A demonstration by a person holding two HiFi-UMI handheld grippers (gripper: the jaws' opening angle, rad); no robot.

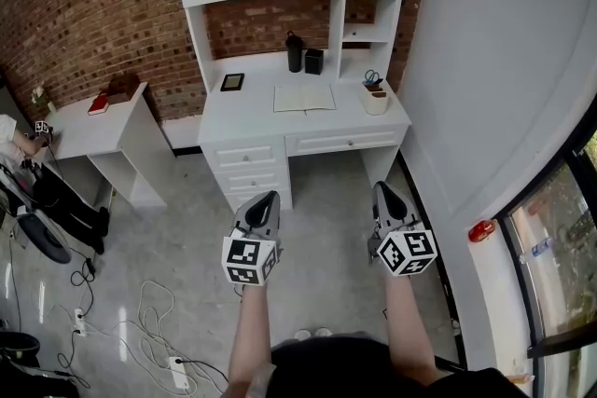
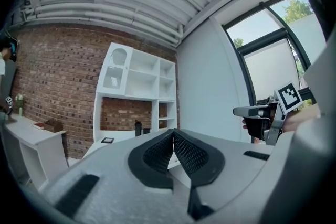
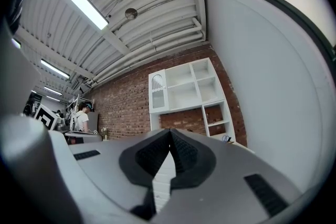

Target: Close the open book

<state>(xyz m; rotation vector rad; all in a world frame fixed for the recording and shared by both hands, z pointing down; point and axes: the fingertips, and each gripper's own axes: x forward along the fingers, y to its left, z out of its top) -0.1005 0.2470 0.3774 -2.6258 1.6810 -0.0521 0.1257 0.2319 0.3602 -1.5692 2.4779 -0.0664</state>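
The open book (image 1: 304,98) lies flat with pale pages up on the white desk (image 1: 252,118) against the brick wall, far ahead of me. My left gripper (image 1: 269,198) and right gripper (image 1: 381,188) hang side by side over the floor, well short of the desk, both pointing toward it. The left gripper (image 2: 173,132) has its jaws shut tip to tip with nothing between them. The right gripper (image 3: 169,131) is likewise shut and empty. In the left gripper view the book is hidden behind the jaws; the right gripper (image 2: 262,113) shows at the right.
On the desk stand a black bottle (image 1: 295,52), a black box (image 1: 314,61), a small framed tablet (image 1: 232,82) and a cup with scissors (image 1: 375,97). A lower white side table (image 1: 79,128) with a red book (image 1: 98,104) stands left. Cables (image 1: 149,331) lie on the floor at the left.
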